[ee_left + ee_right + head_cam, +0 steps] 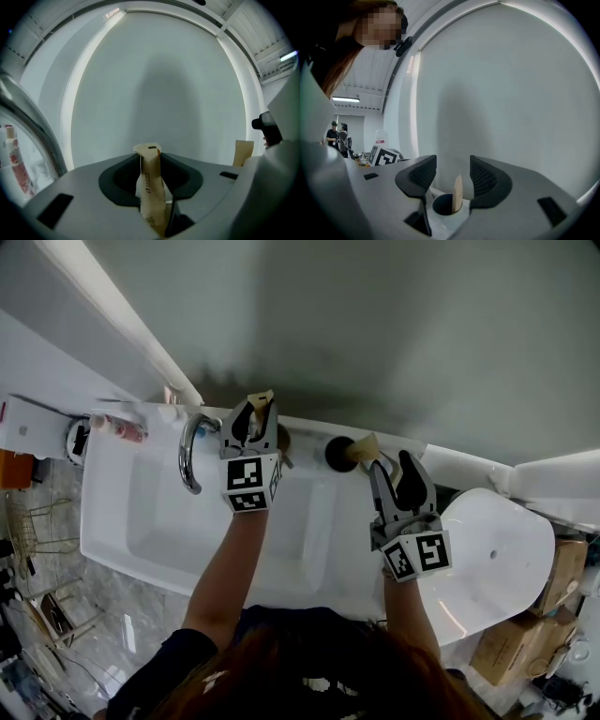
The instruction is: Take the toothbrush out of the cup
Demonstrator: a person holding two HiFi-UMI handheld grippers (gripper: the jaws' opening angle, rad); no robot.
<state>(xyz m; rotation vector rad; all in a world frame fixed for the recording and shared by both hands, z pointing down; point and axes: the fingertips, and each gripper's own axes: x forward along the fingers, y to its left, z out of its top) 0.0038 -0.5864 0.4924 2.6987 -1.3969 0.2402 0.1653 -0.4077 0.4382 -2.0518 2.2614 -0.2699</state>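
Note:
My left gripper (255,418) is at the back ledge of the sink, right of the tap. In the left gripper view its jaws (151,185) are shut on a toothbrush in a brown paper wrapper (151,187), which stands upright between the pads. A dark cup rim (283,437) peeks out beside that gripper. Further right stands a black cup (337,453) with a second wrapped toothbrush (366,448) leaning out of it. My right gripper (453,176) is open, its pads on either side of and above that cup (443,205) and its toothbrush (458,192), touching neither.
A chrome tap (190,451) arches over the white basin (169,521). Tubes and bottles (122,430) lie at the ledge's left end. A white toilet lid (497,549) is at the right, with cardboard boxes (525,643) behind it. The grey wall rises close behind the ledge.

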